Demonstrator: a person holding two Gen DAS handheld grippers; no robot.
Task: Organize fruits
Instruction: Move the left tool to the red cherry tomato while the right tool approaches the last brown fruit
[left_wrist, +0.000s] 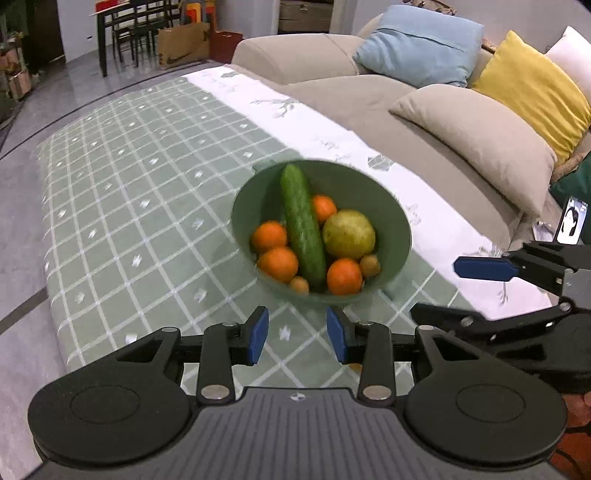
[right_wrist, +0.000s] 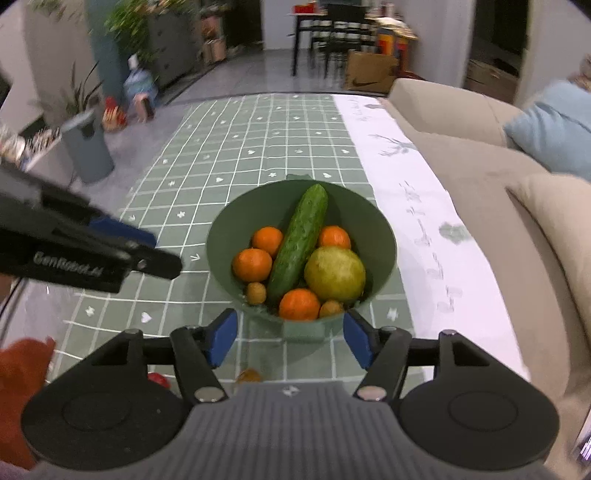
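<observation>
A cucumber (left_wrist: 302, 229) is covering part of the bowl's (left_wrist: 388, 206) floor and the flanks of 2 oranges at 9 o'clock of it. The bowl's near rim is smearing into blur in the left wrist view. At 6 o'clock in the right wrist view, a small orange-brown object (right_wrist: 249, 376) and a red one (right_wrist: 159, 379) are hiding behind the gripper body, too little showing to identify. A phone (left_wrist: 572, 220) at 3 o'clock is being cut off by the frame edge.

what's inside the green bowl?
Green bowl holds a long green cucumber, four oranges, a yellow-green round fruit, two small brown fruits. Anything beneath them is hidden.
</observation>
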